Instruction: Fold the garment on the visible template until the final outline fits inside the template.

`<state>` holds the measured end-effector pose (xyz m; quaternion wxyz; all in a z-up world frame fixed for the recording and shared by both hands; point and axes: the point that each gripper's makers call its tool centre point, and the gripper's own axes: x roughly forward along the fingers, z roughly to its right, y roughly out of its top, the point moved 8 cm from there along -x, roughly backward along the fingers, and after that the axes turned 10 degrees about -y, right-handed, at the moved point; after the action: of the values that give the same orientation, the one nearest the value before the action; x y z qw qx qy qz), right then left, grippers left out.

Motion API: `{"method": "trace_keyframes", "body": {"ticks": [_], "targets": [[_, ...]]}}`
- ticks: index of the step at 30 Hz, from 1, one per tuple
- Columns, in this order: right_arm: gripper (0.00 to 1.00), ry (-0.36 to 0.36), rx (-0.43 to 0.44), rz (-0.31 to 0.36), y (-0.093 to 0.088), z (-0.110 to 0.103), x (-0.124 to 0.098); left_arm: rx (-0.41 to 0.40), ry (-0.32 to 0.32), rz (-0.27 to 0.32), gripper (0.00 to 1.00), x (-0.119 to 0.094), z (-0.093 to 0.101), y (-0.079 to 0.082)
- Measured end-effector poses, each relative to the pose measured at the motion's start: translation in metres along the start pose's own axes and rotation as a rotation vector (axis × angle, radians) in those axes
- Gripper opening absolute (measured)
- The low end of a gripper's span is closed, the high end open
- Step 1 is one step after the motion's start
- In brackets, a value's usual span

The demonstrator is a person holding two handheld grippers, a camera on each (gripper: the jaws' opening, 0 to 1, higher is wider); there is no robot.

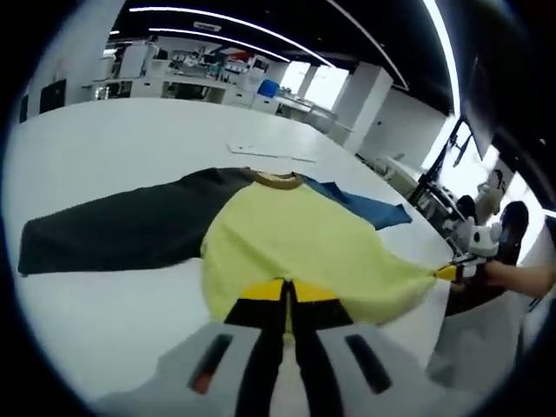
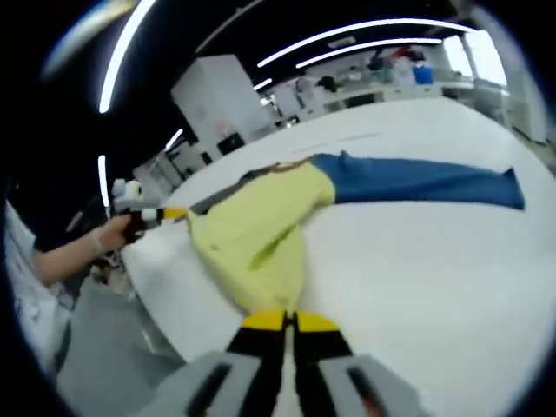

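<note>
- Garment (image 1: 287, 243) spread on white tabletop (image 1: 113, 148): yellow body, dark sleeve (image 1: 113, 230) stretched to one side, blue sleeve (image 2: 426, 181) to the other, brown collar (image 1: 276, 180) at the far edge.
- Left hand-held gripper (image 1: 287, 300) clenched on the near hem of the yellow body; yellow-tipped jaws pressed together with cloth pinched between.
- Right hand-held gripper (image 2: 285, 323) likewise clamped on the hem at the opposite corner, cloth drawn into a narrow ridge toward its jaws.
- Hem gripped at two corners, probably to keep the edge taut and straight so the lower half can be carried over toward the collar in one clean fold.
- Sleeves left flat and fully extended, well apart; likely to be tucked in afterwards.
- Template outline not discernible under the cloth; thin lines on the tabletop beyond the collar too small to read.
- Fold judged early: garment footprint wide, no layer doubled over yet.
- Risk: uneven lift between the two corners skewing the fold line.
</note>
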<state>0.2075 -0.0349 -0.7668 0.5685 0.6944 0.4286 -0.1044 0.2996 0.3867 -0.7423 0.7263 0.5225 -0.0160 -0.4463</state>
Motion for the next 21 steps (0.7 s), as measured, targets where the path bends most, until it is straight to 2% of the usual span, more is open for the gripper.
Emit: {"method": "trace_keyframes", "body": {"ticks": [5,7,10,18,21], "targets": [[0.0,-0.007,0.016,0.001,-0.003,0.001,0.003,0.003,0.046,-0.051,0.0,0.019,-0.018,-0.004],[0.0,-0.008,0.027,0.002,-0.006,0.002,0.005,-0.009,0.056,-0.06,0.0,0.021,-0.017,-0.007],[0.0,-0.007,0.036,-0.001,-0.007,0.002,0.005,-0.036,0.05,-0.051,0.0,0.021,-0.016,-0.008],[0.0,-0.004,0.039,-0.008,-0.008,0.0,0.006,-0.012,0.029,-0.024,0.0,0.007,-0.012,-0.005],[0.0,-0.003,0.037,-0.01,-0.009,0.0,0.006,-0.011,0.032,-0.016,0.05,0.002,-0.015,-0.004]]}}
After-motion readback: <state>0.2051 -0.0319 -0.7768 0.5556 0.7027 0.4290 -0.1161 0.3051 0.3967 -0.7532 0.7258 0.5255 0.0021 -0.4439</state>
